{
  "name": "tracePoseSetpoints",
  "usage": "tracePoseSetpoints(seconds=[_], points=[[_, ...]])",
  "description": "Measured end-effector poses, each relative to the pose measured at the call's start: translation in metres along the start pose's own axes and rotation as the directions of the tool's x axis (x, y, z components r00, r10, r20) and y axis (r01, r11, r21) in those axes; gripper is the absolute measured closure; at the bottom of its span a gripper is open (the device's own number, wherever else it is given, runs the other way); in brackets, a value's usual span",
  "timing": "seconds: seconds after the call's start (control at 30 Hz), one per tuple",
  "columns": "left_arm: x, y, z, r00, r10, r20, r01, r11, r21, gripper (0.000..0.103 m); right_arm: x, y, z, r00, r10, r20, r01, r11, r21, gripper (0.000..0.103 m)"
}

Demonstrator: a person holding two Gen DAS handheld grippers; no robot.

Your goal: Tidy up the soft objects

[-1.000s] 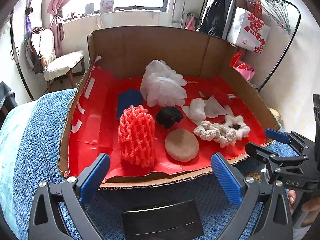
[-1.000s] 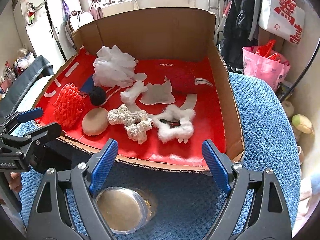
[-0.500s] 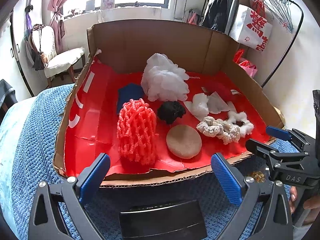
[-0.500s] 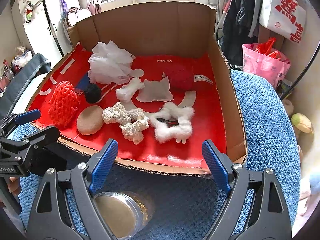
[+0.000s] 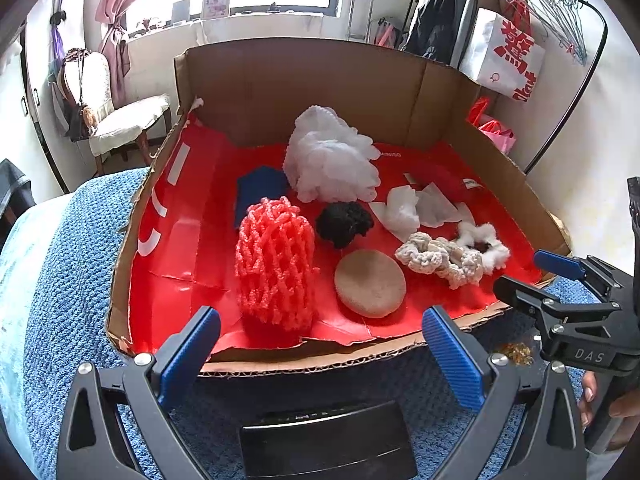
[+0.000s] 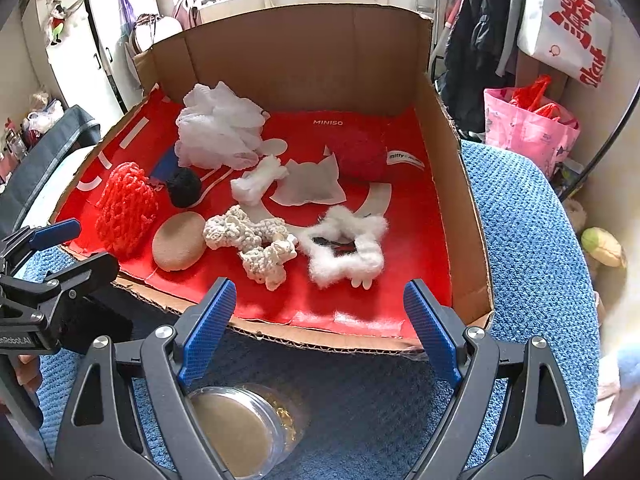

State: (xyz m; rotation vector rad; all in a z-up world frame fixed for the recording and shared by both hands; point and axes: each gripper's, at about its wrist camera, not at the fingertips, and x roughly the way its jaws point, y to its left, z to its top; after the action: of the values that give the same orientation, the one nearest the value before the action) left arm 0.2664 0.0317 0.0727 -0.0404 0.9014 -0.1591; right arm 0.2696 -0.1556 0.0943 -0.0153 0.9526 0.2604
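Cardboard box [image 6: 460, 184] (front edge low), left gripper [image 5: 320, 352] and right gripper [image 6: 320, 328] fingers spread, empty.

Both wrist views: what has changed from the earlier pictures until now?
Both cameras have come slightly closer to the cardboard box, which now sits lower in the views. The left gripper and right gripper remain open and hold nothing. The red foam net, the tan round sponge and the other soft things lie where they were.

One cardboard box [image 6: 460, 184], two white scrunchies [image 6: 252, 248] (knit, fluffy), one red foam net [image 5: 276, 268], one tan sponge [image 5: 370, 283], one black pompom [image 5: 344, 222]
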Motion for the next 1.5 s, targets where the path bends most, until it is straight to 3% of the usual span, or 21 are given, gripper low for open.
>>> tracePoseSetpoints(seconds=[1.27, 1.5], points=[[-0.001, 0.003, 0.0, 1.0, 0.006, -0.002, -0.006, 1.0, 0.003, 0.0, 0.002, 0.0, 0.0, 1.0, 0.002, -0.007, -0.002, 1.0, 0.0, 0.017], [-0.008, 0.003, 0.0, 1.0, 0.009, 0.006, -0.009, 1.0, -0.001, 0.0, -0.013, 0.002, -0.001, 1.0, 0.006, 0.016, -0.006, 1.0, -0.002, 0.017]])
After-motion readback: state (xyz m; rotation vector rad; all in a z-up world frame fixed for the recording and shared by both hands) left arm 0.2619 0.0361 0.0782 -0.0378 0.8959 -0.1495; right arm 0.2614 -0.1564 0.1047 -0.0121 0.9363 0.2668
